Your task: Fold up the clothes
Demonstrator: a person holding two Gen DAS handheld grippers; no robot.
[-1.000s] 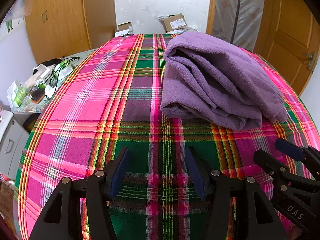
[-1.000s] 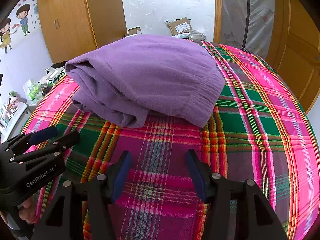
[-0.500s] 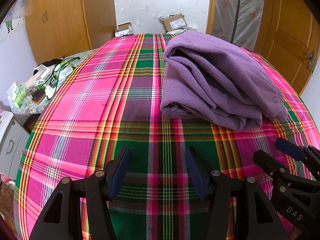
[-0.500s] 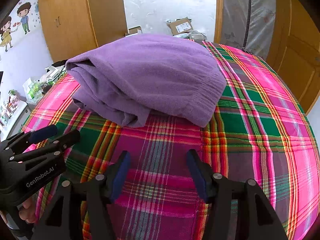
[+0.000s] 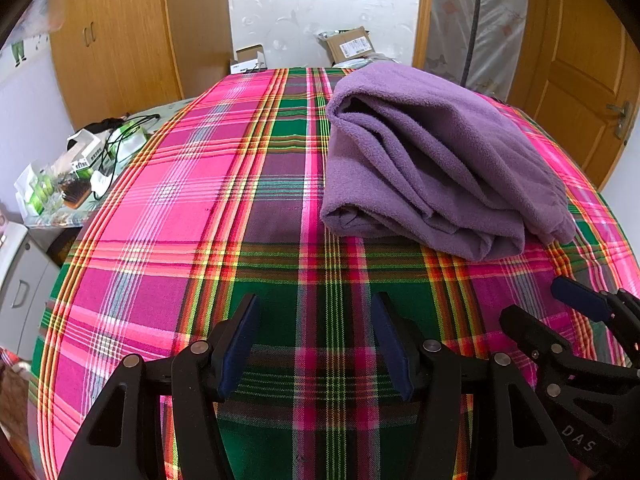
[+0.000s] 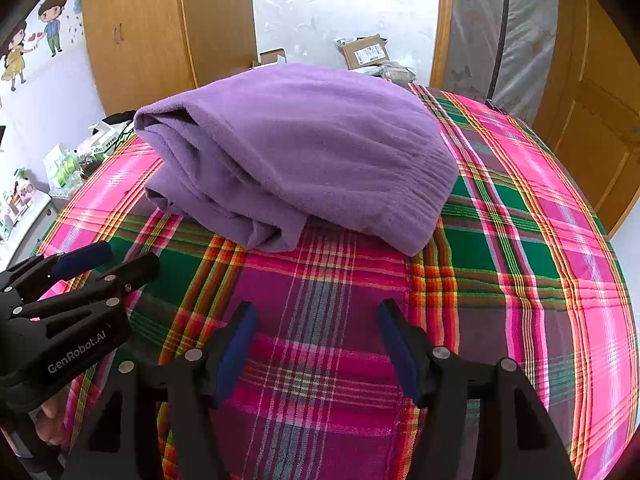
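Observation:
A purple fleece garment (image 5: 440, 160) lies folded in a thick bundle on the pink and green plaid bed cover (image 5: 200, 184); its layered edges face the near left. My left gripper (image 5: 315, 304) hovers open over bare cover, short of the bundle. In the right wrist view the garment (image 6: 304, 148) lies just beyond my right gripper (image 6: 318, 308), whose jaws are opening with nothing between them. Each gripper shows in the other's view: the right gripper (image 5: 534, 300) at the lower right, the left gripper (image 6: 128, 256) at the lower left, with a hand beneath it.
A low side table (image 5: 72, 176) with boxes and cables stands left of the bed. Cardboard boxes (image 5: 348, 44) sit past the far edge. Wooden wardrobes (image 5: 120, 40) stand at the back left, and there is a door (image 5: 580, 80) on the right.
The right gripper's jaws stand slightly wider apart than before. The garment and the left gripper have not moved.

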